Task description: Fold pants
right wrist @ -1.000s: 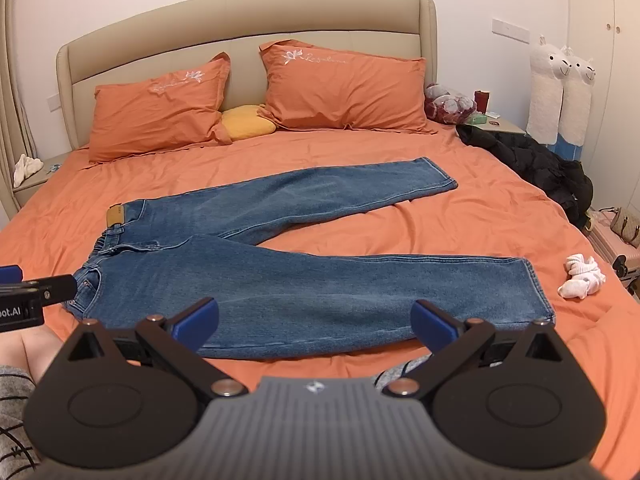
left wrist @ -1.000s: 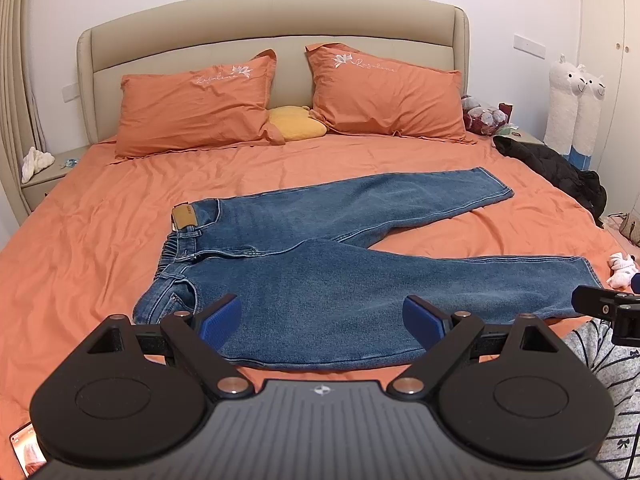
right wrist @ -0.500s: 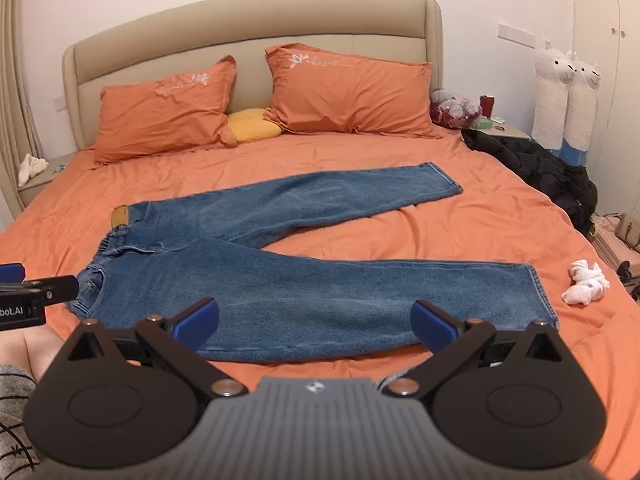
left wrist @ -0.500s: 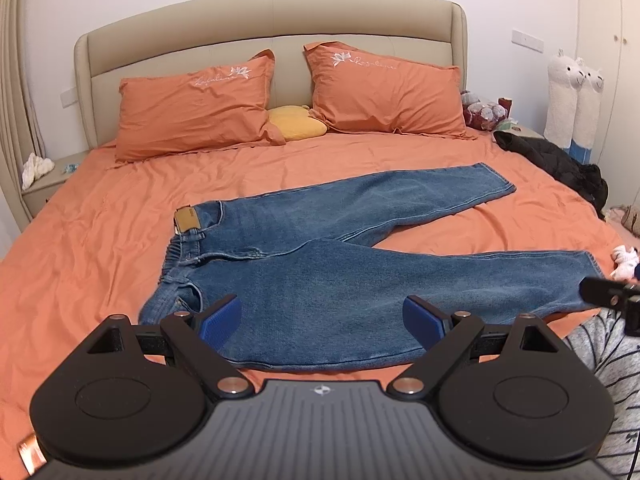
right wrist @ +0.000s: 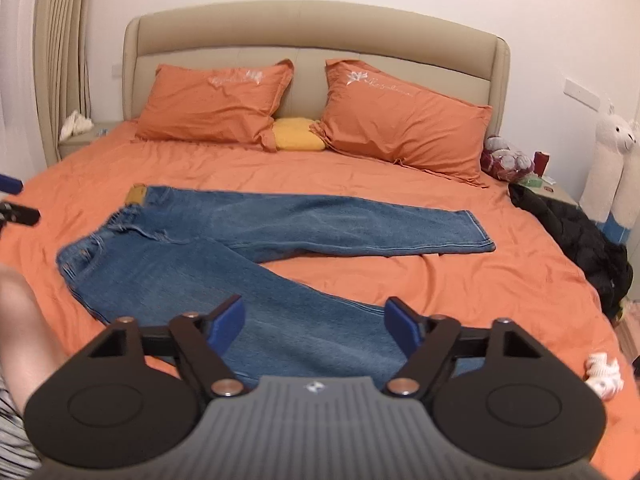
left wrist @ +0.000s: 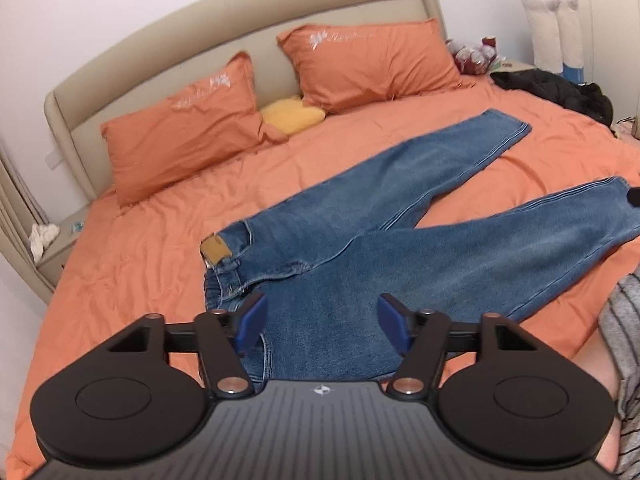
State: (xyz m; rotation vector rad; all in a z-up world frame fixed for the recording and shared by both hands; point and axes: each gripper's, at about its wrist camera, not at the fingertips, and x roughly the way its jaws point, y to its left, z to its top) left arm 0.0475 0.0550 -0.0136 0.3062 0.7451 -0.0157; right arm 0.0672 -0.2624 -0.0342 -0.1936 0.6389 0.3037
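I've swung my spread left gripper (left wrist: 320, 318) toward the jeans' (left wrist: 360, 256) waistband, spread right gripper (right wrist: 316, 320) toward the near leg; nothing grasped yet.

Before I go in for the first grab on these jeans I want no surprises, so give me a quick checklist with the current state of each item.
1. Jeans spread flat on the orange bed, legs splayed apart: ok.
2. Left gripper jaws open and holding nothing: ok.
3. Right gripper jaws open and holding nothing: ok.
4. Waistband with the tan patch visible ahead of the left gripper: ok.
5. Far leg hem free, nothing lying on it: ok.
6. Near leg hem hidden behind the right gripper's body, so whether it lies flat: cannot tell.
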